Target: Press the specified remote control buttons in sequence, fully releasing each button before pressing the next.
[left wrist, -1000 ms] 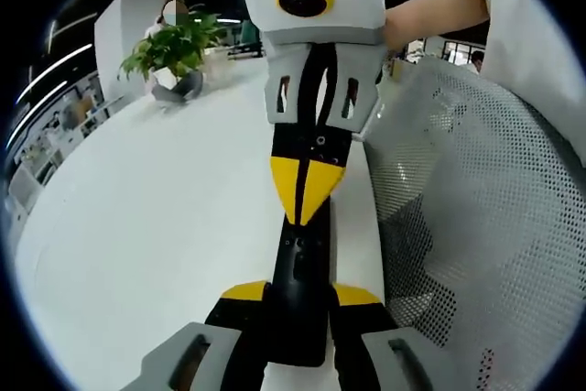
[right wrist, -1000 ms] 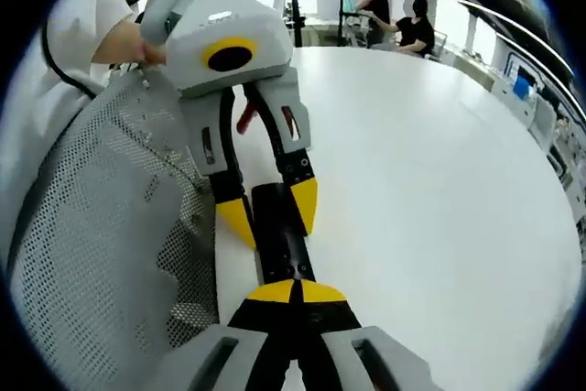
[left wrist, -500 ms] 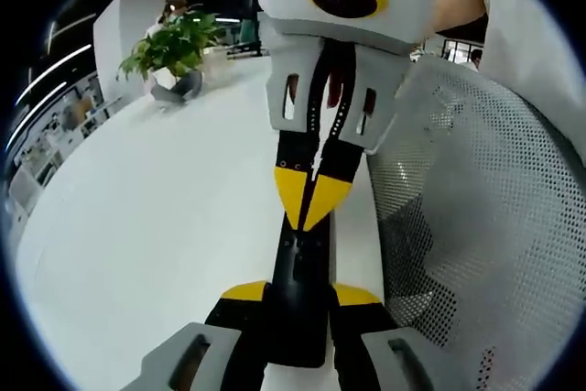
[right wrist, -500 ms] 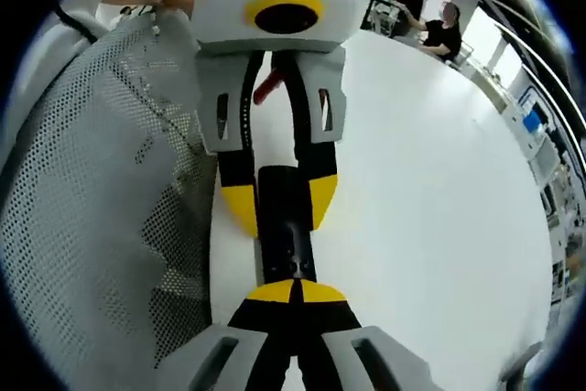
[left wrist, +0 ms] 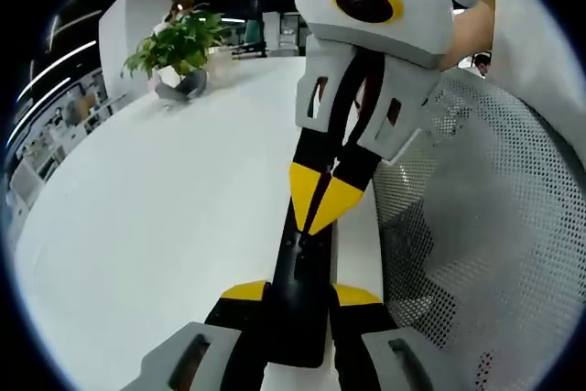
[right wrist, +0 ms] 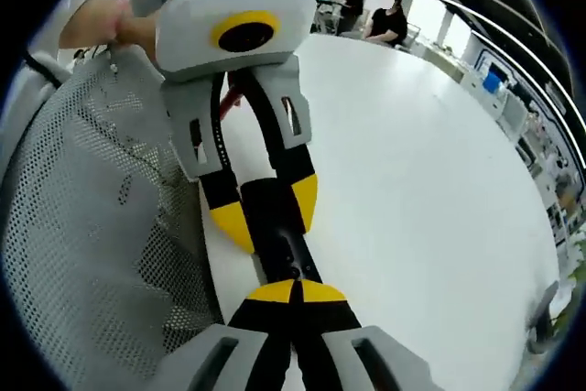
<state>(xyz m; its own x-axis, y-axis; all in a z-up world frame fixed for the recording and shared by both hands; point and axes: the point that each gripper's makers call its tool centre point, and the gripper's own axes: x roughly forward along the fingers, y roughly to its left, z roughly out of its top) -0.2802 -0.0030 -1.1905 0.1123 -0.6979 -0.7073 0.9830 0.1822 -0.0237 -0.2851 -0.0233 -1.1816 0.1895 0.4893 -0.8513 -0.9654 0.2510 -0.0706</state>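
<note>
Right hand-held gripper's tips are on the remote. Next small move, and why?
Probably lift the right hand-held gripper straight off: its closed tips rest on the black remote, which the left hand-held gripper clamps, and each button must be fully released first.

Two close views facing each other along the remote control, sharing white table, mesh chair.

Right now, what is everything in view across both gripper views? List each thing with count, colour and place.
remote control: one, black, slim, above the table edge, clamped by the left gripper.
table: one, white, large.
chair back: one, grey-white mesh, beside the table edge.
potted plant: one, green leaves, far end of the table.
people: two, dark clothes, seated beyond the table.
left gripper: yellow tips either side of the remote.
right gripper: tips together, on the remote's top.
person's hand: holding the left gripper.
</note>
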